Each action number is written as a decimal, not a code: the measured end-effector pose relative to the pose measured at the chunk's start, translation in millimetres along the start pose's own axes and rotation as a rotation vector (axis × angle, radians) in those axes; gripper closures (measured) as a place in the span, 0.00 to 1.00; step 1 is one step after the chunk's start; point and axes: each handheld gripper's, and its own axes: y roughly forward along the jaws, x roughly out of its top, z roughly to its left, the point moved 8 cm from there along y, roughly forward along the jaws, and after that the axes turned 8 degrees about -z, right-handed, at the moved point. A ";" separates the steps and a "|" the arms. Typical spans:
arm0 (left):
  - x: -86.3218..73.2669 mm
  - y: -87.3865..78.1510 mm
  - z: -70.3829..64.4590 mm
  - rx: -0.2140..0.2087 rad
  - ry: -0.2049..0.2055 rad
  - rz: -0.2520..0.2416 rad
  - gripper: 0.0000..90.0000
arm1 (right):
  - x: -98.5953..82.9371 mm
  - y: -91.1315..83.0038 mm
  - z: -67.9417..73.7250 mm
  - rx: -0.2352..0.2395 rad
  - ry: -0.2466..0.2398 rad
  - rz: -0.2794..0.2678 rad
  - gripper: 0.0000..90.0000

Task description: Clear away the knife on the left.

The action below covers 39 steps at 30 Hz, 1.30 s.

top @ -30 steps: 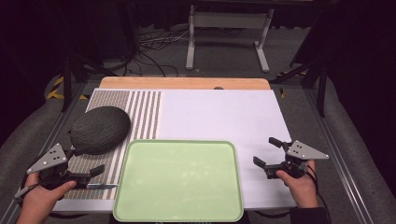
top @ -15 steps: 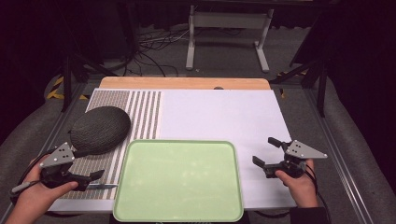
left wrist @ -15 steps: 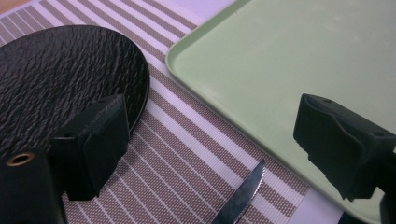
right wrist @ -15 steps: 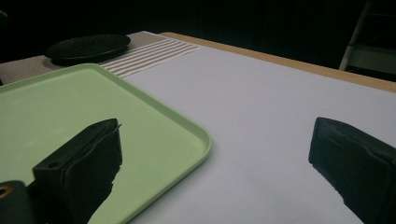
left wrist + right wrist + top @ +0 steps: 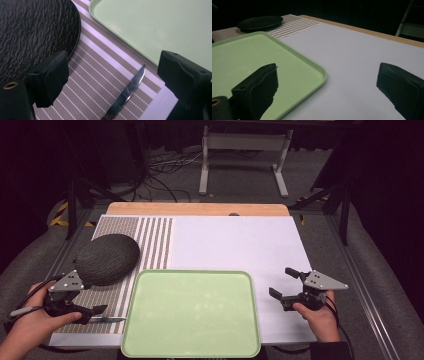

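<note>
Left gripper (image 5: 97, 312) low over the striped mat (image 5: 150, 237), jaws spread wide and gripping nothing. Between those jaws, in the left gripper view, a knife (image 5: 126, 93) flat on the stripes, serrated blade tip toward the far jaw, handle end cut off at the bottom edge. Just beyond the near jaw, a dark textured plate (image 5: 35, 32) resting on the mat. Past the far jaw, the rim of a pale green tray (image 5: 120, 45), close to the blade tip but apart from it. Right gripper (image 5: 285, 285) over the white board (image 5: 240, 245), jaws likewise wide apart, empty. Ahead of its one jaw, the rounded tray corner (image 5: 322, 72); between the jaws and ahead of the other, bare white surface. Far off beyond the tray, the dark plate (image 5: 259, 22).
</note>
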 end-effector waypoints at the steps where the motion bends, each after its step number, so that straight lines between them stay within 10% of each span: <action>1: -1.1 -0.5 0.5 -0.005 0.007 0.016 0.13 | -0.1 0.4 0.3 0.001 0.000 0.000 0.05; 13: -13.5 1.5 0.2 -0.032 0.099 0.196 0.16 | -4.3 1.0 1.5 0.007 0.012 0.014 0.05; 39: -32.7 3.9 7.9 -0.161 0.243 0.414 0.23 | -10.4 3.3 1.5 0.013 0.023 0.038 0.04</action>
